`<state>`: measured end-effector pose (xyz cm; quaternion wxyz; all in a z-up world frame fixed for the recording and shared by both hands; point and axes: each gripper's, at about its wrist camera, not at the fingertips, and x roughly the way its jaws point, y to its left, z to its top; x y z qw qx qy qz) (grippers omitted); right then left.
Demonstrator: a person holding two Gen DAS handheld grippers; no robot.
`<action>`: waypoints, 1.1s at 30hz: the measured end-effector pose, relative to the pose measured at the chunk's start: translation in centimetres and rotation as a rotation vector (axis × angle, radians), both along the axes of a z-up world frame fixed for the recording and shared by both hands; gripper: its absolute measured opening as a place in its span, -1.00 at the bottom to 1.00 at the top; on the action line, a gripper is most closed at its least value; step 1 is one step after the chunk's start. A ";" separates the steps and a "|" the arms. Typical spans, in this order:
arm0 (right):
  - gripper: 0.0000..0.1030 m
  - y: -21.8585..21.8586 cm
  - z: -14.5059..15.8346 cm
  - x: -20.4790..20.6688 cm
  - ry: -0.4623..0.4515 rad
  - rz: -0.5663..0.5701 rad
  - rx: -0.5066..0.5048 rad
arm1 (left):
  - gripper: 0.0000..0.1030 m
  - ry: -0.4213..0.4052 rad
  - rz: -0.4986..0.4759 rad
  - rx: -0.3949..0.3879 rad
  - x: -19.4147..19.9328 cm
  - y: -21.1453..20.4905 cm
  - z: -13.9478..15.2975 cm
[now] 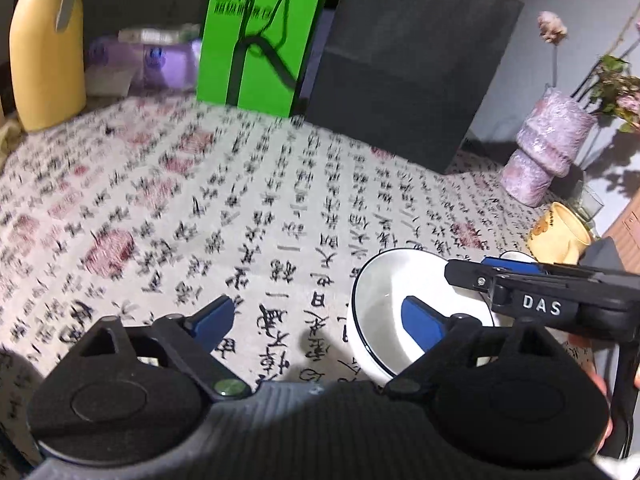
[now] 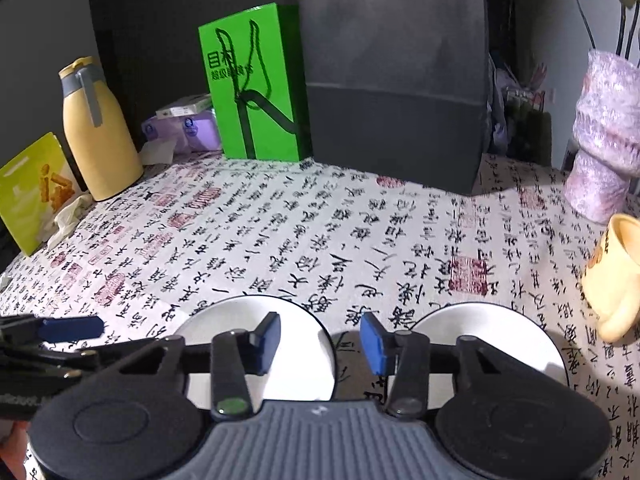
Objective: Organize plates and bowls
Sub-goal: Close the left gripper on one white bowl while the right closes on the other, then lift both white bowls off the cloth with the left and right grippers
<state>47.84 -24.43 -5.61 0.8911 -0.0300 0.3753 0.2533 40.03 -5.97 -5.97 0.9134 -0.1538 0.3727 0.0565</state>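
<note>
**Both grippers coming in on two white dishes, nothing gripped yet**

Two white dishes w/ thin black rims sit side by side near the front edge of the table, close but apart. In the right wrist view the left bowl [image 2: 280, 340] shows between and under the right gripper's left finger, and the right dish [image 2: 492, 344] lies under its right finger; can't tell if that 2nd one is a bowl or a shallow plate. Left wrist view shows the bowl's depth clearly, so it's a proper bowl.

Right gripper [image 2: 318, 340]: jaws about half open, blue pads over the gap between the two dishes, holding nothing. Prob lined up there to take one rim, which one I can't say.

Left gripper [image 1: 320, 322]: jaws wide apart, empty; its right pad sits over the bowl's inside, left pad over bare cloth. Looks like it straddles the bowl's near-left wall for a rim pinch.

Both tools angle down at the dishes, i.e. approach stage, stacking not begun.

Outward: calligraphy-print tablecloth [image 2: 280, 220] covers the table. Yellow mug [image 2: 612, 276] lies tipped at the right edge, pink vase [image 2: 604, 140] behind it. Along the back edge: dark bag [image 2: 396, 80], green bag [image 2: 256, 84], yellow flask [image 2: 96, 128] toward the back-left corner.
</note>
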 end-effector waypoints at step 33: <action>-0.81 0.3 -2.1 0.8 0.077 0.041 -0.046 | -0.60 0.153 0.069 -0.071 2.3 -2.6 -1.8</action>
